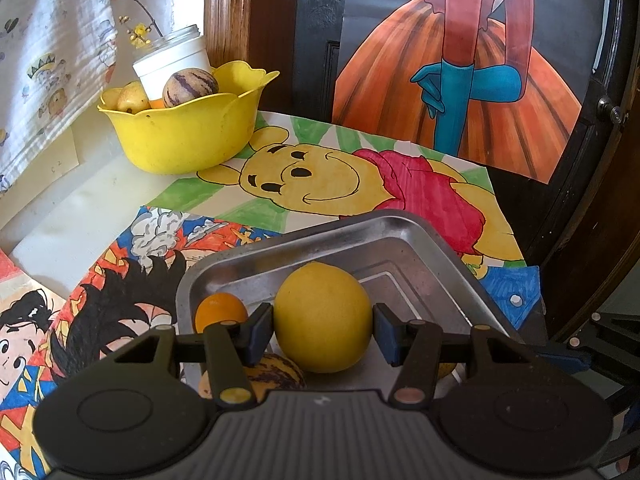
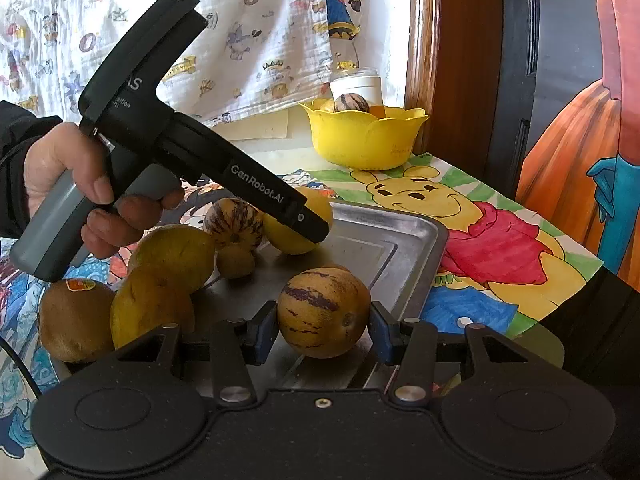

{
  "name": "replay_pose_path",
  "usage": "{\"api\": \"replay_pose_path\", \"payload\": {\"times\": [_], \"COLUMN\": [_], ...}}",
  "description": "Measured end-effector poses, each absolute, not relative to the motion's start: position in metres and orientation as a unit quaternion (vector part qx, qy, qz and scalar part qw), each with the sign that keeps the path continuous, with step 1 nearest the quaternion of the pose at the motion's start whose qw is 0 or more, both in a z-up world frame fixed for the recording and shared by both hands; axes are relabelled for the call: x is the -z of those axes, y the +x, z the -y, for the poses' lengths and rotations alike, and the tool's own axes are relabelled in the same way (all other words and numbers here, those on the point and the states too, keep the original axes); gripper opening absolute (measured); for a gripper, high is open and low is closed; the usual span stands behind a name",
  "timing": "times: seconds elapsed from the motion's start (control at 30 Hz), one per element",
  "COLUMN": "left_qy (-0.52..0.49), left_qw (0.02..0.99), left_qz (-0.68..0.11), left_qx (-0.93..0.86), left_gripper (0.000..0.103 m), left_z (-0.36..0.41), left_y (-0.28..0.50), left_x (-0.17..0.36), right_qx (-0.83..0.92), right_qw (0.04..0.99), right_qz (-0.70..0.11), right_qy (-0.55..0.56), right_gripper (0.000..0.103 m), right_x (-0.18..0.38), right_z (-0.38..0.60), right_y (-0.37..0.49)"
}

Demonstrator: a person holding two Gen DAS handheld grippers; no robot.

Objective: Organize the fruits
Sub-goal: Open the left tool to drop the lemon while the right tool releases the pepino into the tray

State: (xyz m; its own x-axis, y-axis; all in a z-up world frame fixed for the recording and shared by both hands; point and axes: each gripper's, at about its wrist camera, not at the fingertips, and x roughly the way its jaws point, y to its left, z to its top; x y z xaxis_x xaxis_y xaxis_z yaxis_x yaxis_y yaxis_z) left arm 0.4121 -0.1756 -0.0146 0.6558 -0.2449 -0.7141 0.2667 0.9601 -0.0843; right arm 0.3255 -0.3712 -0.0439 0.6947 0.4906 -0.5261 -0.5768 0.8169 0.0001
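My left gripper (image 1: 323, 330) is closed on a round yellow fruit (image 1: 322, 318) over the metal tray (image 1: 400, 240); the same fruit (image 2: 298, 224) shows in the right wrist view under the left tool (image 2: 208, 160). My right gripper (image 2: 323, 330) brackets a purple-striped melon (image 2: 324, 312) on the tray (image 2: 408, 248); the pads sit at its sides with slight gaps. A small orange (image 1: 220, 312) and a striped melon (image 1: 276, 374) lie below the left gripper. A yellow bowl (image 1: 188, 136) at the far left holds a striped melon (image 1: 190, 89) and yellow fruit.
More fruit lies on the tray's left: a striped melon (image 2: 234, 222), two yellow-green fruits (image 2: 172, 252), a brown kiwi (image 2: 74, 320). A white jar (image 1: 176, 62) stands behind the bowl. Cartoon drawings (image 1: 360, 184) cover the table; a dark door (image 1: 304, 32) is behind.
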Motion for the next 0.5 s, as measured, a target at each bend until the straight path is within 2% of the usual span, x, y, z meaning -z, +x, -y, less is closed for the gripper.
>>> {"api": "replay_pose_path", "payload": {"times": [0.5], "left_qy": [0.019], "left_qw": [0.91], "left_qz": [-0.389], "left_qx": [0.142], "left_gripper": [0.059], "left_z": [0.177], "left_y": [0.4125], "left_x": [0.0153], "right_qx": [-0.288], "right_qw": [0.918], "right_qz": [-0.261], "right_qy": [-0.076], "right_gripper": [0.051], "right_x": [0.0451], "right_z": [0.3726], "right_y": [0.3256]}}
